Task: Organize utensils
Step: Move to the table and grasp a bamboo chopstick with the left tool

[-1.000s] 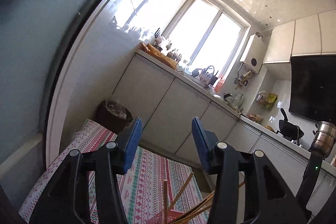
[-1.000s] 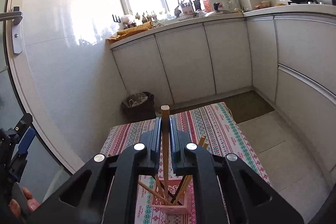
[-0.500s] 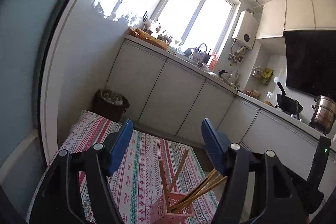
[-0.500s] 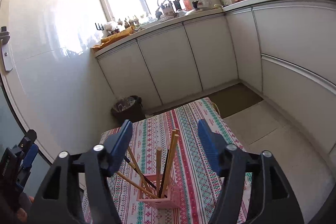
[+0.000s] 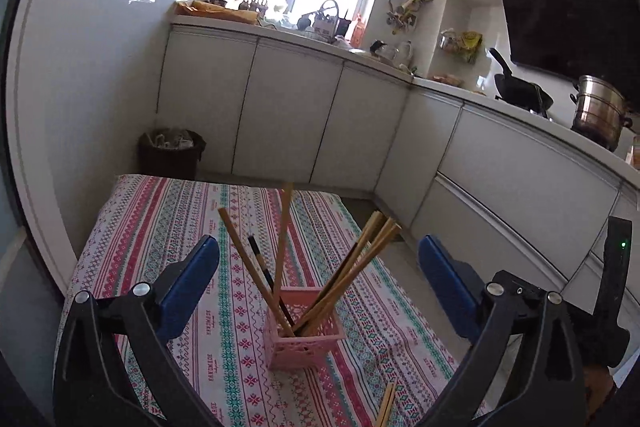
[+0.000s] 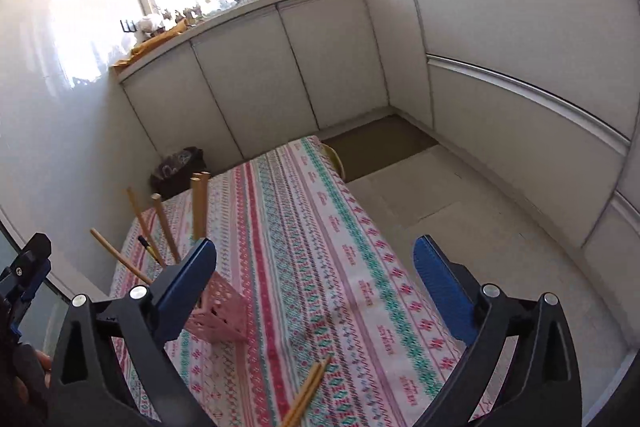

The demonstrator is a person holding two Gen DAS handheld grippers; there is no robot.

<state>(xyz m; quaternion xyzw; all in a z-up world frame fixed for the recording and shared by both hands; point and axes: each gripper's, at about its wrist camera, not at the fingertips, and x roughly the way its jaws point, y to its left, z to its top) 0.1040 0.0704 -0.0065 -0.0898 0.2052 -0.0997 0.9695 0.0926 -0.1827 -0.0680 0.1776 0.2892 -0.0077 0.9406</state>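
Note:
A pink basket (image 5: 304,341) stands on the patterned tablecloth (image 5: 168,227) with several wooden chopsticks (image 5: 282,227) leaning in it. My left gripper (image 5: 318,247) hovers just in front of and above the basket, jaws opening wide, with only chopstick tops showing between the fingers. In the right wrist view the basket (image 6: 224,311) is partly hidden behind the left finger. My right gripper (image 6: 314,247) hangs over bare cloth to the basket's right, jaws opening, holding nothing. A loose pair of chopsticks (image 6: 306,391) lies on the cloth near the front edge; the same chopsticks (image 5: 386,403) show in the left wrist view.
A dark waste bin (image 5: 170,153) stands past the table's far left corner. White cabinets (image 5: 288,123) run behind and along the right, with a steel pot (image 5: 598,117) on the counter. The table's right edge drops to a tiled floor (image 6: 460,195).
The right gripper has let go of the chopstick it pinched, which now stands in the basket, and shifted right. Both jaws have spread wide and both views have tipped down toward the table.

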